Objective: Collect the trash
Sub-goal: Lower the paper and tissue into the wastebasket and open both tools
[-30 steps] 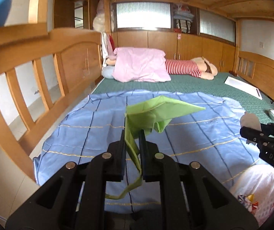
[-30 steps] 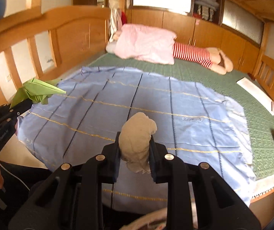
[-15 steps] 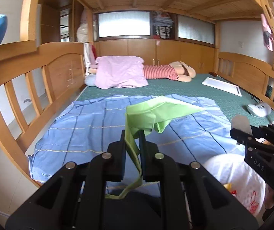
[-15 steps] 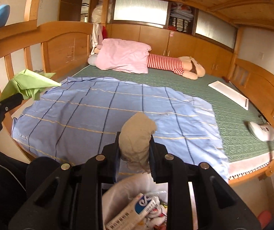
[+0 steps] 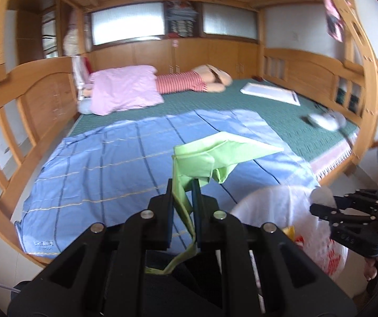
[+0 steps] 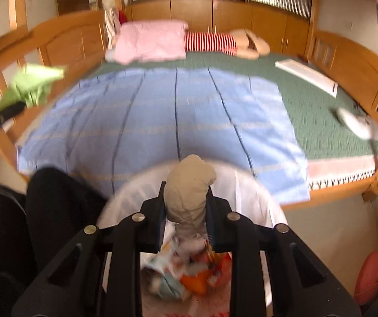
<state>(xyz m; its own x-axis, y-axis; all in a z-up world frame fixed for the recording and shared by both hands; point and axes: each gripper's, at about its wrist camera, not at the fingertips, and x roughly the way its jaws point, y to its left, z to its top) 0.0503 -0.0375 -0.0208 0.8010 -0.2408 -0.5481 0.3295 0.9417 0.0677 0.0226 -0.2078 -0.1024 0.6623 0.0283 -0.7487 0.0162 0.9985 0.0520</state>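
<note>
The right gripper (image 6: pixel 186 206), clamped on a crumpled beige tissue wad (image 6: pixel 189 185), hung directly above the white trash bag (image 6: pixel 255 198), nearer it than the left gripper (image 5: pixel 183 198) pinching green paper (image 5: pixel 215 155).

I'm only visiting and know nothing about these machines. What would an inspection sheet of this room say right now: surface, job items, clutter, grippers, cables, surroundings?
Surface: blue sheet spread over a green mat on a wooden bed.
Job's things: green paper; beige wad; white trash bag holding colourful litter, beside the bed.
Clutter: pink pillow, striped plush toy, flat white board, small white object, blurred.
Grippers: left gripper pinches the green paper; right gripper clamps the beige wad above the bag.
Cables: nothing seen.
Surroundings: wooden bed rails, cabinets, frosted windows.
</note>
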